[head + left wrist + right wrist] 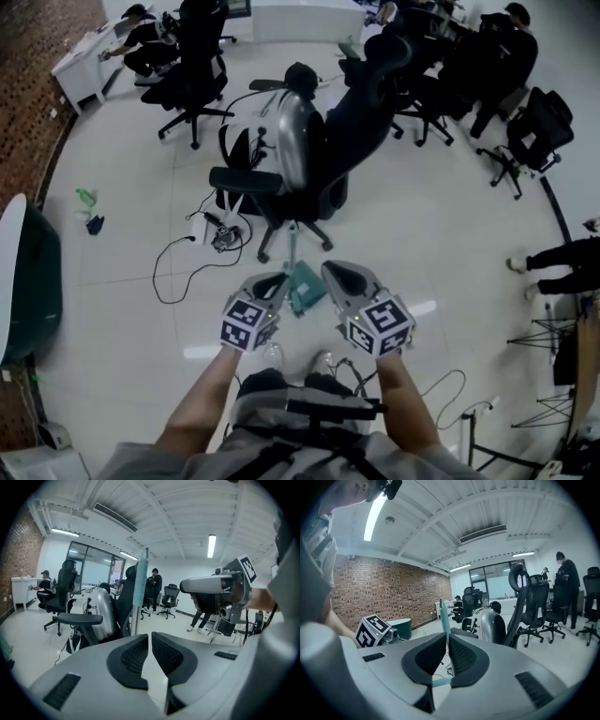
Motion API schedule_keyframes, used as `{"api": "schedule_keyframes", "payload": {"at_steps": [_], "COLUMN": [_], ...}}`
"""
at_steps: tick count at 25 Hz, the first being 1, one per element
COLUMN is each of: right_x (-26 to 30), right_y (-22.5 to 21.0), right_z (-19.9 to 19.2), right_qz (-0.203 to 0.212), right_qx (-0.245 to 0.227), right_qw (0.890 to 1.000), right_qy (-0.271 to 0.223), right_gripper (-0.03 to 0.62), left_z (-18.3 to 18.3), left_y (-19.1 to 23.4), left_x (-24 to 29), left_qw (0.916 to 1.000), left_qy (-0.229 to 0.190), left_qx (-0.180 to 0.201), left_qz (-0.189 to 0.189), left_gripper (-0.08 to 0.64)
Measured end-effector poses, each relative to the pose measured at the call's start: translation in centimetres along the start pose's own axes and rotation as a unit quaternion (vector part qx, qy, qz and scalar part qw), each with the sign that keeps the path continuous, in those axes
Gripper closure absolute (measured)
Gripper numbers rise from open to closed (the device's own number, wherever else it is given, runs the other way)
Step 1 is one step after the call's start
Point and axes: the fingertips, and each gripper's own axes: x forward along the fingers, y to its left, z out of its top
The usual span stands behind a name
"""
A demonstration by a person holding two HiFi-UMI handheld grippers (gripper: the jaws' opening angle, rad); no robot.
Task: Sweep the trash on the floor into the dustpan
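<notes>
An office with a pale tiled floor (122,309) and a brick wall (393,592); black office chairs (309,159) stand in the middle of the room, and a person (141,37) sits at a white bench (80,66) at the far left. A power strip (220,234) with a looping black cable (178,272) lies on the floor beside the nearest chair. A small green item (86,197) and a dark item (94,223) lie on the floor well to the left, apart from both grippers.

The teal sweeping tool (305,289) hangs low in front of the person, between the two grippers; whether its broad part is dustpan or brush cannot be told; its thin handle (292,242) rises upright from it.

The right gripper (328,272) is closed on that handle, which passes between its jaws.

The left gripper (281,281) has its jaws together with nothing seen between the pads; a teal pole stands just past its tips, contact not discernible.
</notes>
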Motion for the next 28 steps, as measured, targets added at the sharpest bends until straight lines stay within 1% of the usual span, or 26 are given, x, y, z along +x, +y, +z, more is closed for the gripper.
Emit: {"api": "schedule_keyframes", "payload": {"at_steps": [1,2,3,4,6,7,9,11,14,16,18,21,22,23,26,28], "right_x": [0.3,0.5,0.7,1.0,2.0,2.5,3.2,3.4,3.7,3.6,3.5,3.5,3.5,3.4,3.4,3.4], "right_y": [-0.3,-0.6,-1.0,-1.2,-1.2,-1.3,-1.9,-2.5,-3.4,-4.1,-4.7,-5.5,-5.8,-5.9,-5.8,-5.7], "right_z": [-0.3,-0.8,-1.4,-2.0,-3.2,-3.8,-4.5,-4.9,-5.1,-4.8,-4.6,-4.8,-5.0,-5.1,-5.7,-6.2], "right_qz": [0.004,0.006,0.007,0.01,0.024,0.033,0.044,0.042,0.038,0.039,0.042,0.042,0.04,0.038,0.039,0.041], "right_qx": [-0.001,0.0,0.001,0.004,0.011,0.012,0.009,0.007,0.009,0.004,0.001,0.008,0.01,0.011,0.014,0.014], "right_qw": [1.0,1.0,1.0,0.999,0.999,0.998,0.997,0.997,0.996,0.996,0.996,0.996,0.996,0.996,0.995,0.995], "right_qy": [0.006,0.015,0.024,0.03,0.041,0.046,0.058,0.07,0.079,0.082,0.08,0.08,0.082,0.083,0.088,0.093], "right_gripper": [0.56,0.557,0.554,0.554,0.554,0.554,0.554,0.554,0.554,0.554,0.554,0.554,0.554,0.554,0.554,0.554], "left_z": [-0.5,-1.1,-1.9,-2.9,-5.1,-6.0,-7.3,-8.8,-10.9,-11.7,-12.5,-13.4,-13.4,-13.2,-12.9,-12.9], "left_y": [0.3,0.3,0.2,0.3,1.3,1.8,2.7,3.2,3.8,4.0,4.7,5.6,5.6,5.6,5.6,5.6], "left_x": [0.6,1.4,2.2,3.0,4.3,5.1,6.6,7.8,9.4,10.8,11.8,12.3,12.5,12.6,12.7,12.6], "left_qw": [1.0,0.9998,0.9996,0.9994,0.9982,0.9975,0.996,0.9948,0.9923,0.9907,0.9888,0.9867,0.9869,0.9873,0.9878,0.9871], "left_qy": [0.004,0.008,0.016,0.028,0.055,0.063,0.07,0.084,0.112,0.122,0.132,0.15,0.15,0.147,0.138,0.139], "left_qx": [-0.009,-0.018,-0.022,-0.022,-0.022,-0.03,-0.048,-0.047,-0.041,-0.055,-0.064,-0.049,-0.043,-0.04,-0.04,-0.036], "left_qz": [0.001,-0.002,-0.005,-0.005,0.006,0.013,0.026,0.032,0.03,0.025,0.029,0.039,0.043,0.047,0.06,0.07], "left_gripper": [0.536,0.431,0.346,0.333,0.302,0.301,0.27,0.268,0.268,0.27,0.272,0.335,0.388,0.414,0.426,0.433]}}
